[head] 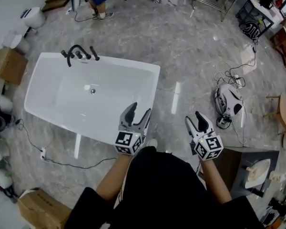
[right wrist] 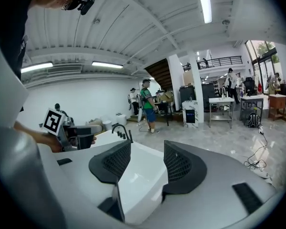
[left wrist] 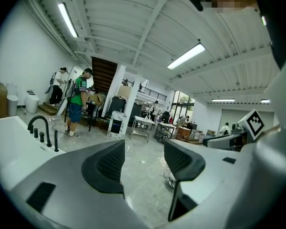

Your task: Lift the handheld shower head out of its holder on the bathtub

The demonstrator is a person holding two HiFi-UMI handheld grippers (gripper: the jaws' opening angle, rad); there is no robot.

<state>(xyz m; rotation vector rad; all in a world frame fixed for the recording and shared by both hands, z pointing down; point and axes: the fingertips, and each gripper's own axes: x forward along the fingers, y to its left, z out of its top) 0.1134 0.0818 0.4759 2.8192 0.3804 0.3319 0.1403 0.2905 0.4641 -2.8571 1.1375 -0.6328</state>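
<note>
1. At the far left of the head view, a cardboard box (head: 9, 65) stands on the grey marble floor (head: 190, 42), just beside the left end of the white bathtub (head: 124, 64).
2. The bathtub stands free on the floor, and a round drain (head: 92, 90) shows in its bottom.
3. A row of black fittings stands on the far left corner of the bathtub rim: a curved spout (head: 74, 50), short knobs, and at the right end of the row a slim rod that looks to be the handheld shower head (head: 94, 54). It stands in its place on the rim, and no gripper touches it.
4. Beyond the bathtub, a person in a green shirt (left wrist: 77, 104) stands on the floor.
5. The left gripper (head: 139, 112) hovers over the near right corner of the bathtub, well apart from the fittings. In the left gripper view its jaws stand apart, with only the floor between them, so it holds nothing.
6. The right gripper (head: 194, 118) hangs above the floor, to the right of the bathtub and near the left gripper. In the right gripper view its jaws are also apart, and it has nothing in its hold; only the white bathtub rim shows behind the gap.
7. Further right, a white and black device (head: 228, 101) lies on the floor among loose cables (head: 240, 78).
</note>
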